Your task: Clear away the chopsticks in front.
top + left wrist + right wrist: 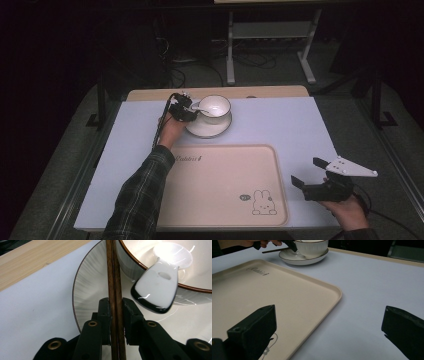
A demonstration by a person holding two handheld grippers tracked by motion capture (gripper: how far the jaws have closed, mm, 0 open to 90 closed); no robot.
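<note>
Dark brown wood was seen between the fingers of the left gripper (116,315): a pair of thin wooden chopsticks (114,277), pinched side by side. They were lying across the rim of the white ribbed saucer (90,290), just beside the white brown-rimmed bowl (140,263) in which a white ceramic spoon (156,291) was leaning. In the high view this group stood at the far side of the pale grey worktop (280,125).

The step in hand was judged to be the grasping of the chopsticks. A straight lift is called for next, so that the spoon and bowl are not knocked.

Their long axis ran along the fingers, pointing away from the hand, towards the far edge.

The right gripper (310,172) was held near the beige rectangular plastic tray (220,200), with its fingers spread wide and nothing between them.
</note>
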